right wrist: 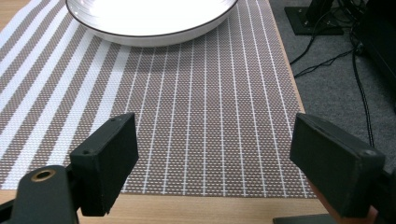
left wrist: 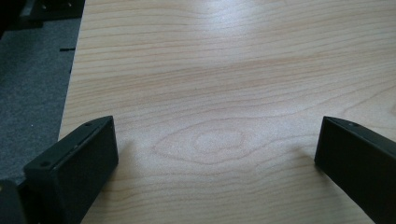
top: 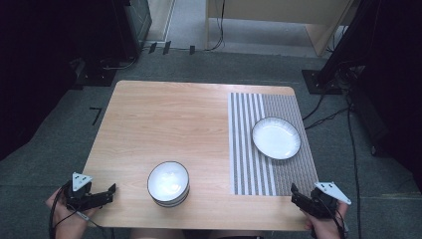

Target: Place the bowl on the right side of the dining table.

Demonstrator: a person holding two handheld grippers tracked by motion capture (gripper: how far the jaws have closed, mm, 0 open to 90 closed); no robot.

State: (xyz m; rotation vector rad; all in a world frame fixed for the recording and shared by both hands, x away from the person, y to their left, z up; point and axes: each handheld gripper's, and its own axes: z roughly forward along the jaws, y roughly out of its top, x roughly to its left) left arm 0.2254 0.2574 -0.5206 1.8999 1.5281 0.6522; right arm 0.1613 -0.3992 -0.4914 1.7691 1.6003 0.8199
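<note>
Right gripper (top: 297, 196) at the near right table corner, jaws apart, empty, aimed at the white plate (top: 276, 138) on the striped placemat (top: 249, 169). Left gripper (top: 105, 194) likewise apart, empty, over bare wooden table (top: 164, 124), just left of stacked bowls (top: 168, 183). Likely trouble: thin plate rim slipping, placemat dragging. Nothing blocking either reach.
</note>
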